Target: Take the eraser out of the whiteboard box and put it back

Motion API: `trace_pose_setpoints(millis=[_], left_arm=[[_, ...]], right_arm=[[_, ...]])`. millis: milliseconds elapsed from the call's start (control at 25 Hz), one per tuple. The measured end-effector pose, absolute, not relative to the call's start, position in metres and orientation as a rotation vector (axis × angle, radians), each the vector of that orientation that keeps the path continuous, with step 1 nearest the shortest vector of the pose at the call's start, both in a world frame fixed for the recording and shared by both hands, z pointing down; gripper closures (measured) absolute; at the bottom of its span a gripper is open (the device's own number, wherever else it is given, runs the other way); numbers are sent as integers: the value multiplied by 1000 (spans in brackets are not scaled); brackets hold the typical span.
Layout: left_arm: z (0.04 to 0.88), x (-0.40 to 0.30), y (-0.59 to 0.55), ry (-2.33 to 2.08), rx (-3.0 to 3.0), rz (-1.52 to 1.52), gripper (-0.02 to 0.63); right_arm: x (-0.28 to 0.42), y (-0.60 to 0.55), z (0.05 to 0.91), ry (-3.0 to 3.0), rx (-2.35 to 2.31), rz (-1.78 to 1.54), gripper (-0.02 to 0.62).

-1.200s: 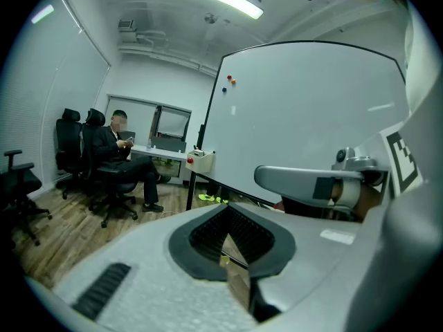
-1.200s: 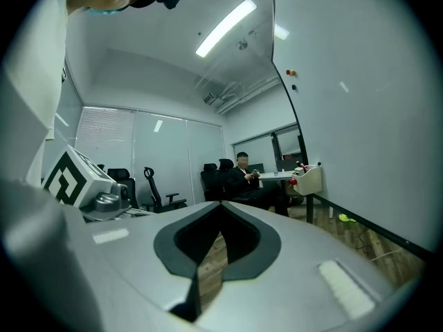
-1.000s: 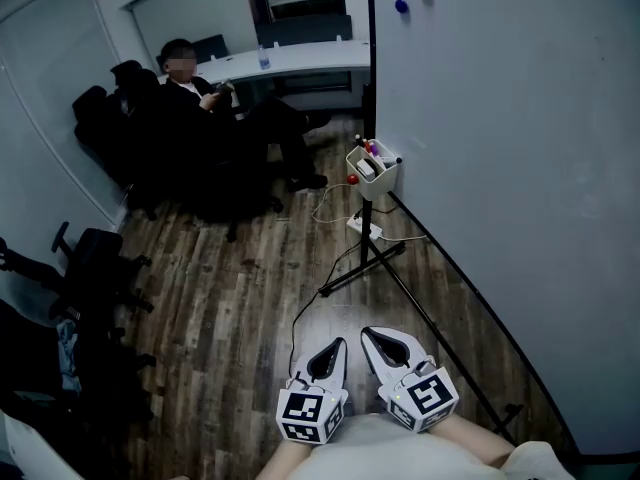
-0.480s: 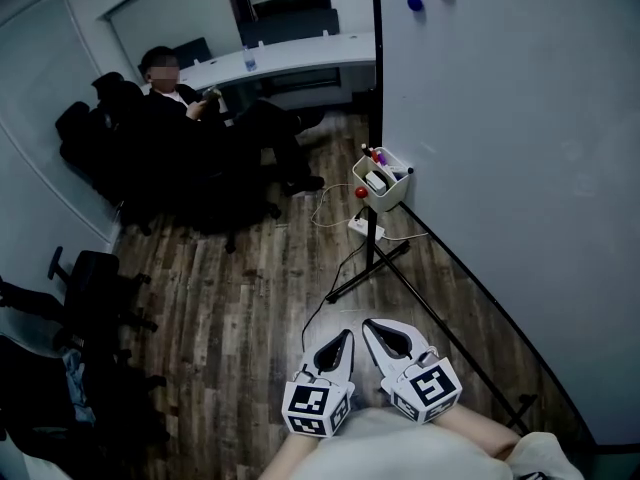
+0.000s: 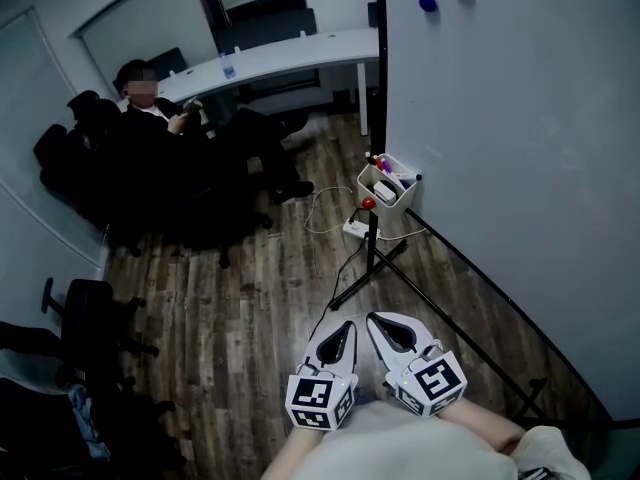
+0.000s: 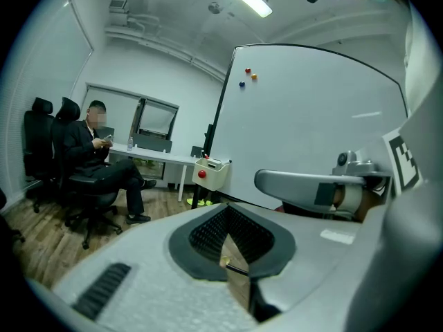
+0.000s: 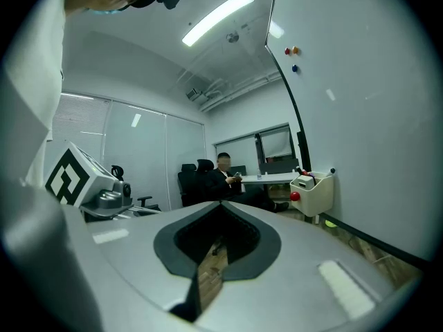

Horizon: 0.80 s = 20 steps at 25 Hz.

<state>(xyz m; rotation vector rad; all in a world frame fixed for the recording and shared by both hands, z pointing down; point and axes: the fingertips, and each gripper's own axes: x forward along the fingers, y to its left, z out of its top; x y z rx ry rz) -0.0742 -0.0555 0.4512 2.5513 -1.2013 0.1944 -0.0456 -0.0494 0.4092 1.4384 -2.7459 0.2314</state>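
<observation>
The cream whiteboard box [image 5: 389, 186] hangs at the whiteboard's lower left edge, above a black tripod stand [image 5: 369, 260]. A pale eraser [image 5: 384, 193] and some markers sit inside it, and a red ball is on its front. My left gripper [image 5: 337, 340] and right gripper [image 5: 391, 333] are side by side low in the head view, well short of the box, both shut and holding nothing. The box [image 6: 211, 173] is far ahead in the left gripper view, beyond the left gripper [image 6: 227, 216]. In the right gripper view the box [image 7: 315, 192] lies ahead to the right of the right gripper [image 7: 219, 225].
A large whiteboard [image 5: 520, 168] with coloured magnets [image 5: 428, 3] fills the right side. A person [image 5: 150, 108] sits by a white desk [image 5: 290, 53] at the back. Office chairs [image 5: 90, 318] stand at left. A power strip [image 5: 357, 230] and cables lie on the wood floor near the stand.
Both grippers have moved forward together toward the whiteboard box, which now appears lower and nearer in the head view. Their jaws have stayed shut.
</observation>
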Motion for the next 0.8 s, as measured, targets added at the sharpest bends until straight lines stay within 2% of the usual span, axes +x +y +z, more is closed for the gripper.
trace_pose_setpoints(millis=[800], left_arm=[[455,-109,-136,-1035,2630,229,601]], right_arm=[[-72,-133,407,-2628,1666,177,591]])
